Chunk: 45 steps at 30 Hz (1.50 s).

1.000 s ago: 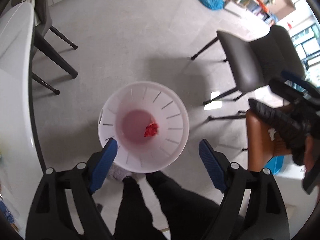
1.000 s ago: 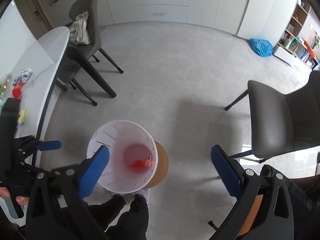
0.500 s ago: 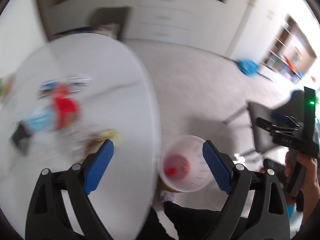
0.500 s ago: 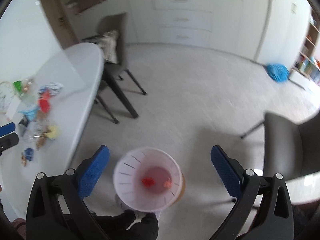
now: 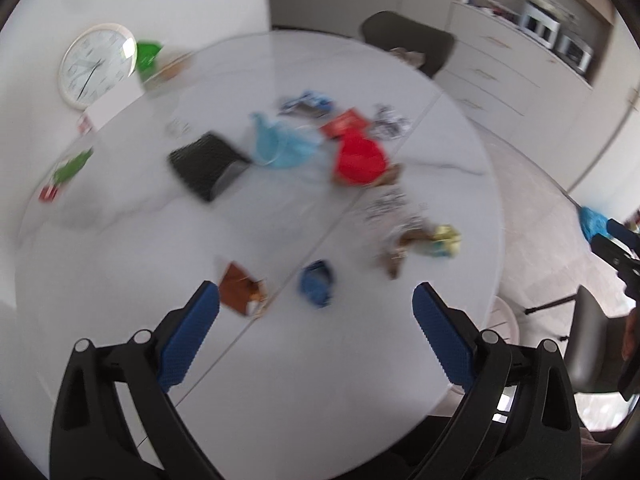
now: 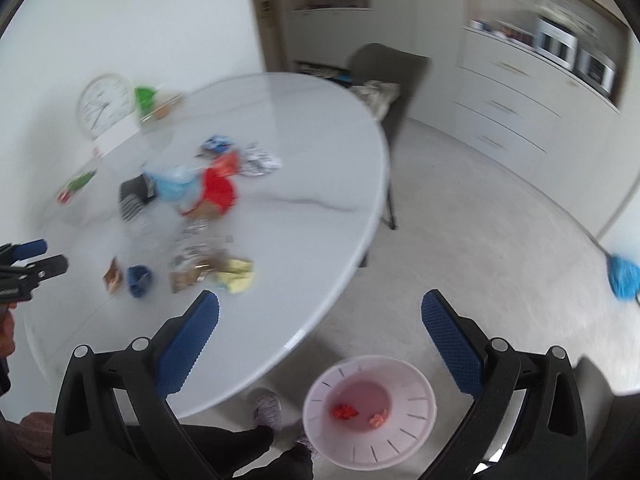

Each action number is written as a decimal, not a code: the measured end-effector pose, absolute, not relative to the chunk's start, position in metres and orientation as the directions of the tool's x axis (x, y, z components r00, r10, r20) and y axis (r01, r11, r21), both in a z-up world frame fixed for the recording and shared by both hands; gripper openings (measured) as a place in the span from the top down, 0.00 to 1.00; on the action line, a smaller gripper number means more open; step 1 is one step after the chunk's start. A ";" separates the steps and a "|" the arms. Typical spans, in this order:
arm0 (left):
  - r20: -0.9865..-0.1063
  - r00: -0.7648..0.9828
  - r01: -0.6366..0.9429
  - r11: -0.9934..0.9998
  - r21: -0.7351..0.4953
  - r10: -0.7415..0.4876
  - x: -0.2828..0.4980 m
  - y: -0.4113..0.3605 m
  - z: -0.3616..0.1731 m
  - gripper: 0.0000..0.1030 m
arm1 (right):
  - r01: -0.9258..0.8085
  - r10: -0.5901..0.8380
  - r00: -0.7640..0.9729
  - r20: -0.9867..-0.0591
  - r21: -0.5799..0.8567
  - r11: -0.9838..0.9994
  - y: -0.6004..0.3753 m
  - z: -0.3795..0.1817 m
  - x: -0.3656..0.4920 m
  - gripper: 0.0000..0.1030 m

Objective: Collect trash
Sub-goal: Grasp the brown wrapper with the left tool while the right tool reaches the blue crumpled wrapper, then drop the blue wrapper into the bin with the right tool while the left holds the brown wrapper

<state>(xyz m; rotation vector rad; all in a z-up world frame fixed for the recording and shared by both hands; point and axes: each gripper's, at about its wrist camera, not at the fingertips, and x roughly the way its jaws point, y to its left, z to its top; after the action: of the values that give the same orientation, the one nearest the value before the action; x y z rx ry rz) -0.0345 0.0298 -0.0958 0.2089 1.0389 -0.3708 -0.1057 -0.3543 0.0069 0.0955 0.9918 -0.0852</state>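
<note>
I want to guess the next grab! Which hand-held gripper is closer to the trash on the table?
Probably the left hand-held gripper: it hangs open over the table, near the blue scrap. The right hand-held gripper faces the table's edge and floor.

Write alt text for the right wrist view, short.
Open right gripper hangs empty between a white oval table strewn with blurred wrappers and a white bin on the floor holding two red scraps. The left gripper shows at the left edge.
</note>
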 end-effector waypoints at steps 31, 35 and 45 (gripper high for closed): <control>-0.937 0.280 0.340 0.934 -0.109 -0.211 0.060 0.097 -0.246 0.58 | -0.205 0.208 0.302 -0.930 0.150 0.967 -0.152 -0.098 0.003 0.02; -0.927 0.286 0.325 0.935 -0.143 -0.241 0.064 0.108 -0.244 0.67 | -0.227 0.228 0.278 -0.933 0.167 0.960 -0.139 -0.114 0.015 0.02; -0.910 0.300 0.309 0.932 -0.190 -0.285 0.063 0.143 -0.237 0.75 | -0.244 0.142 0.235 -0.961 0.083 0.966 -0.110 -0.152 0.034 0.33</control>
<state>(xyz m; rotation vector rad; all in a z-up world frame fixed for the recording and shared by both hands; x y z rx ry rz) 0.0635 0.1431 -0.2375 0.0229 1.2032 -0.3940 0.0341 -0.1098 -0.1519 -0.0909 1.3071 0.2652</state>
